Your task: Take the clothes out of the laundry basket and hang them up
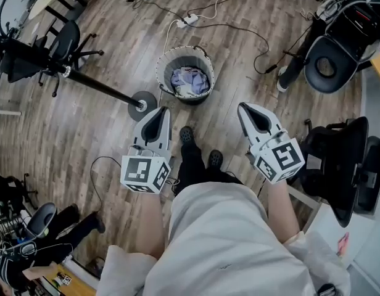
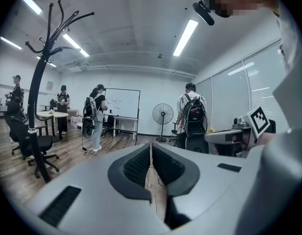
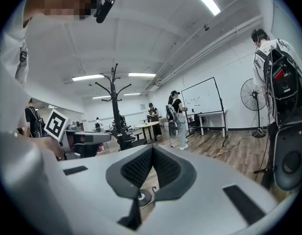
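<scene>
A round grey laundry basket (image 1: 167, 63) stands on the wood floor ahead of me, with pale and bluish clothes (image 1: 190, 81) heaped inside. A black coat stand (image 1: 91, 82) rises beside it at the left; the same coat stand shows tall in the left gripper view (image 2: 39, 102) and further off in the right gripper view (image 3: 115, 109). My left gripper (image 1: 160, 111) and right gripper (image 1: 242, 108) are held at waist height, well short of the basket. Both are shut with nothing between their jaws, as the left gripper (image 2: 151, 145) and right gripper (image 3: 152, 148) views show.
Black office chairs stand at the right (image 1: 338, 165) and far right (image 1: 329, 60), another at the left (image 1: 63, 42). Cables and a white power strip (image 1: 190, 20) lie on the floor behind the basket. Several people (image 2: 94, 121) stand across the room near a whiteboard (image 2: 122, 104) and a fan (image 2: 162, 115).
</scene>
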The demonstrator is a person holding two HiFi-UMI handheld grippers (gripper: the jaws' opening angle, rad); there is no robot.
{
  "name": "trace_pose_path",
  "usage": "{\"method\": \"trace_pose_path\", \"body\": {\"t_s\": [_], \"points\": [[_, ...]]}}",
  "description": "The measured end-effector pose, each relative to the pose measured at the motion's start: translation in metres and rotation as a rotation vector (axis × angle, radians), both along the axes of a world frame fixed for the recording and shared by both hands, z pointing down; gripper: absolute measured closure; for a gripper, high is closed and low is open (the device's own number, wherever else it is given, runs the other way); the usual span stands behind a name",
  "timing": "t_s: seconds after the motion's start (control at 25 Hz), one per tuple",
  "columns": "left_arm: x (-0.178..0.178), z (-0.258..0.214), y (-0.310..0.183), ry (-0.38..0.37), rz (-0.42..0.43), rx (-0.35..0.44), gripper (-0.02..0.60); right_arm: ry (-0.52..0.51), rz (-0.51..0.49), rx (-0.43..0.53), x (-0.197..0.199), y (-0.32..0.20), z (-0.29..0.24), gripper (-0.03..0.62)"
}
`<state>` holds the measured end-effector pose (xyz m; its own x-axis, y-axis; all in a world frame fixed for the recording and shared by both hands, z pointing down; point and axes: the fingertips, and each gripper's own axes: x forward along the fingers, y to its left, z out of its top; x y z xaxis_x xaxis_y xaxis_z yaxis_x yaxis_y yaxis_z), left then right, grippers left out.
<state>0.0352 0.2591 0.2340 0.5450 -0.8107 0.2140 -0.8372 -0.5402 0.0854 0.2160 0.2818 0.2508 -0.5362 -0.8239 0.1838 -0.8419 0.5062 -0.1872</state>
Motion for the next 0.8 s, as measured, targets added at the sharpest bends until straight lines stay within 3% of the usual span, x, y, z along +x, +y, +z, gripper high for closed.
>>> {"method": "trace_pose_path", "body": {"t_s": [0.8], "points": [[-0.033,0.000,-0.100,0.003,0.063,-0.003,0.551,0.045,0.025,-0.025,-0.042,-0.099,-0.005,0.565]]}}
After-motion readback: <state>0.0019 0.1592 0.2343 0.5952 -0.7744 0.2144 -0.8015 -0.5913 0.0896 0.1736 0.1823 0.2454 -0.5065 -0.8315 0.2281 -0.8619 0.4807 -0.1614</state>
